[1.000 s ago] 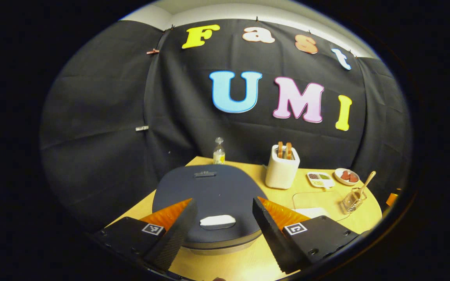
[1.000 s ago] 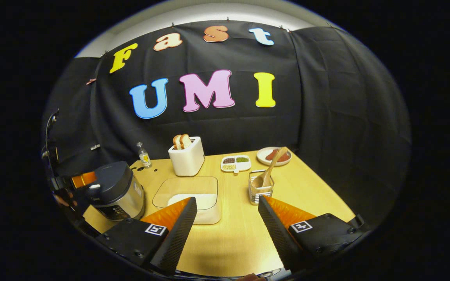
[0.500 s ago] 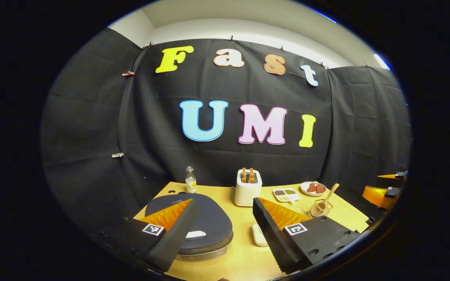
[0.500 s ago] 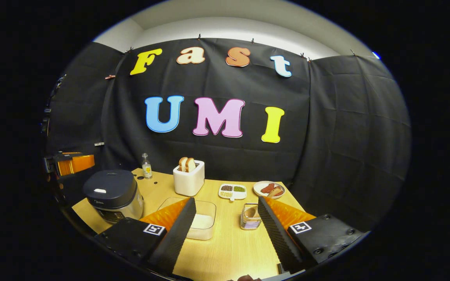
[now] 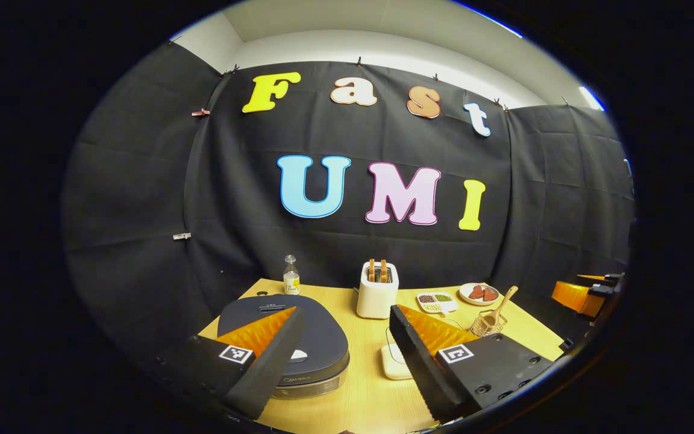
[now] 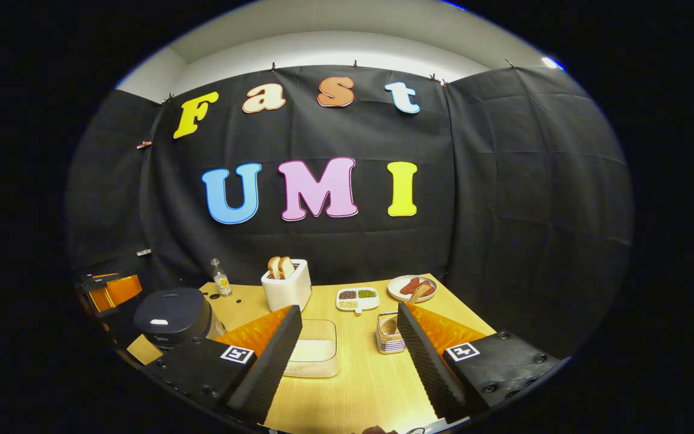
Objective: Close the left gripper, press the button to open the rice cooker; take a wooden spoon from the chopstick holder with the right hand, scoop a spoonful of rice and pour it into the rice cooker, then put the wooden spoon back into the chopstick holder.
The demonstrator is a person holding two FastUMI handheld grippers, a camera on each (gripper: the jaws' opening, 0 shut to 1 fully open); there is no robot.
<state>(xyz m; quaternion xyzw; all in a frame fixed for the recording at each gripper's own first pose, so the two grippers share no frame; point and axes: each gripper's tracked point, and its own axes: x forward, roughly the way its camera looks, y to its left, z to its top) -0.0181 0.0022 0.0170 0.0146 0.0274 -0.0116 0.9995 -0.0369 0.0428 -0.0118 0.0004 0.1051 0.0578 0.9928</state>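
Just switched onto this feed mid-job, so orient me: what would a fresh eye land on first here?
First, the dark rice cooker, lid shut, at the table's left end, directly beyond the open left gripper. Next, the white toaster holding two slices at the table's back, and the clear rice container between the open right gripper's fingers. The wooden spoon stands in the chopstick holder right of that container.

In the right gripper view, the rice cooker stands left of the rice box, with the chopstick holder right.
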